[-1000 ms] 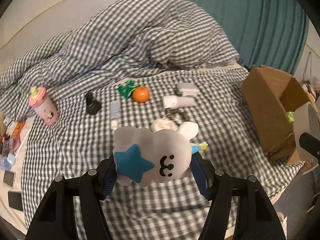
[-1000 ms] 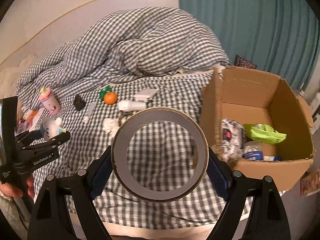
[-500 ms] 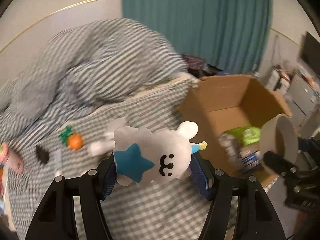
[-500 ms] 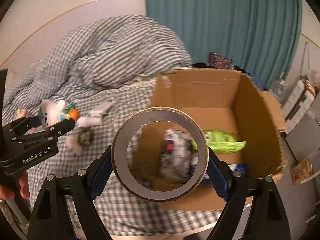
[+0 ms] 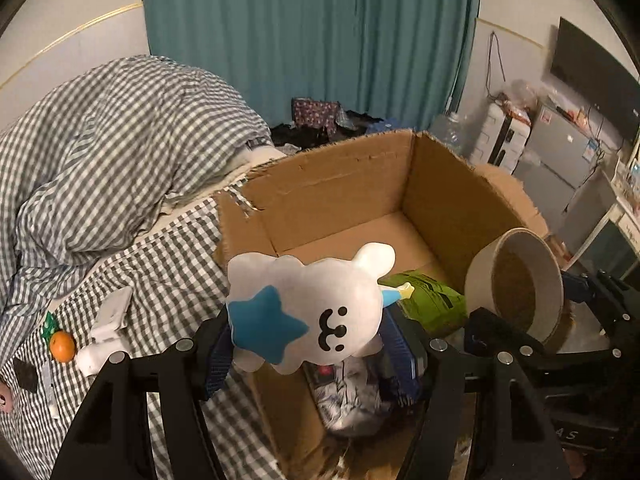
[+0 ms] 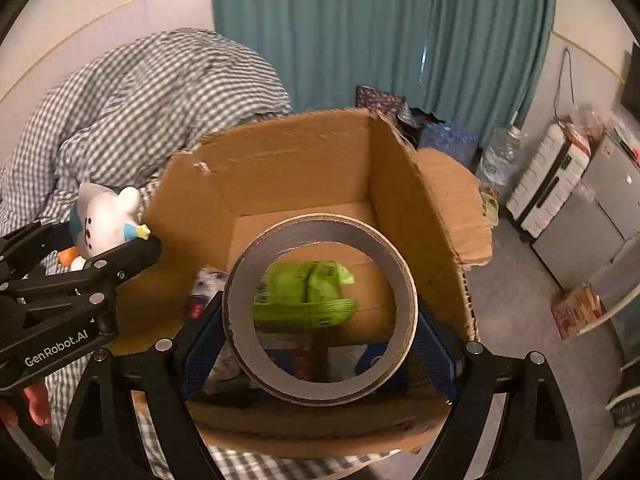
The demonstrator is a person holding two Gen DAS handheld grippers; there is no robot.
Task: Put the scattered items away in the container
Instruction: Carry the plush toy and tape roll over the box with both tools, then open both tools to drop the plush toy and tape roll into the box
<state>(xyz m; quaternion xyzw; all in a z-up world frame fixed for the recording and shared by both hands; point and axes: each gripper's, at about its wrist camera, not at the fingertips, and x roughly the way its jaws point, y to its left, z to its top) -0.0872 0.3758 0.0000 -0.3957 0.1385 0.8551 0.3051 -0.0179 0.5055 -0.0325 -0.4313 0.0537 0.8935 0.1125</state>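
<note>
My left gripper (image 5: pixel 314 356) is shut on a white plush toy (image 5: pixel 308 308) with a blue star and a smiling face. It hangs over the near left corner of the open cardboard box (image 5: pixel 344 184). My right gripper (image 6: pixel 318 344) is shut on a wide roll of tape (image 6: pixel 320 308), held above the box (image 6: pixel 296 168). That roll (image 5: pixel 516 284) also shows at the right of the left wrist view, and the plush toy (image 6: pixel 102 220) at the left of the right wrist view. Inside the box lie a green packet (image 6: pixel 308 294) and other items.
On the checked bedsheet (image 5: pixel 132 280) left of the box lie an orange (image 5: pixel 62 346), a white bottle (image 5: pixel 96 354), a white block (image 5: pixel 114 308) and a small black object (image 5: pixel 26 370). A heaped checked duvet (image 5: pixel 112 144) lies behind. Teal curtains and white appliances (image 6: pixel 556 184) stand beyond.
Both grippers have swung right from over the bed to over the box, each keeping its load. The scattered items now lie far left.
</note>
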